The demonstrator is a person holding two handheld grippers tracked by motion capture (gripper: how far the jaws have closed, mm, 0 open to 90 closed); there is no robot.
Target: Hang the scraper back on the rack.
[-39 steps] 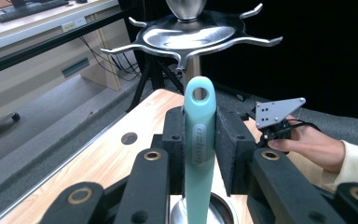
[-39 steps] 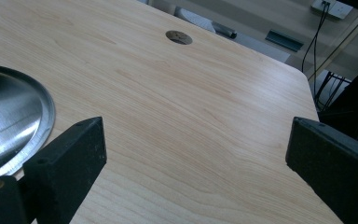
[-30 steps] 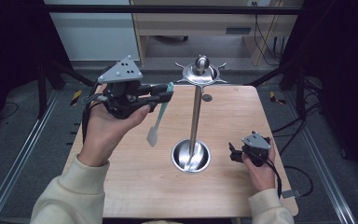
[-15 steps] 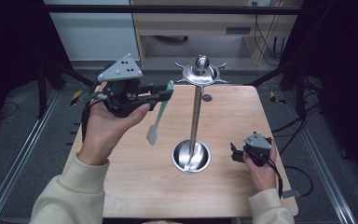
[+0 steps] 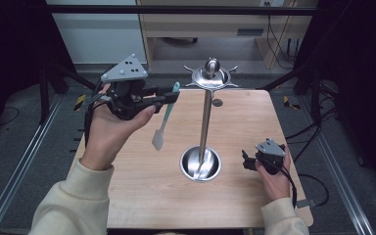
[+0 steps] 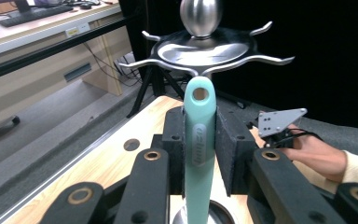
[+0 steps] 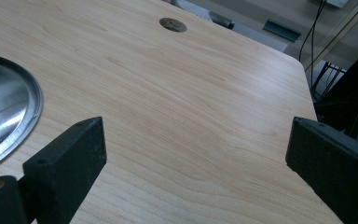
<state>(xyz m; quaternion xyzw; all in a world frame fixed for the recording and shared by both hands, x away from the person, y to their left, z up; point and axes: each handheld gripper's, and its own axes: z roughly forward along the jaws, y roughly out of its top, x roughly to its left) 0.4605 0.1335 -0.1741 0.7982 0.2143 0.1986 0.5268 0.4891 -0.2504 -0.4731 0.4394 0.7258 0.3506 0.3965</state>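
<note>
A mint-green spatula [image 5: 165, 115] with a pale blade hangs down from my left gripper [image 5: 172, 97], which is shut on its handle [image 6: 199, 135] near the hole at the top. The gripper is held up in the air, left of a steel utensil stand [image 5: 206, 117] whose hooked top disc [image 6: 205, 47] lies just ahead of the handle's tip. The stand's round base [image 5: 200, 164] rests mid-table. My right gripper [image 5: 246, 160] sits low at the table's right, open, with bare wood between its pads [image 7: 67, 154].
The wooden table [image 5: 142, 196] has a small round hole [image 5: 217, 103] near its far edge. The stand's base rim [image 7: 9, 121] lies just left of my right gripper. A desk and cables stand beyond the table; metal rails run along both sides.
My left gripper has drifted slightly right toward the stand's top with the spatula. The right gripper has stayed put.
</note>
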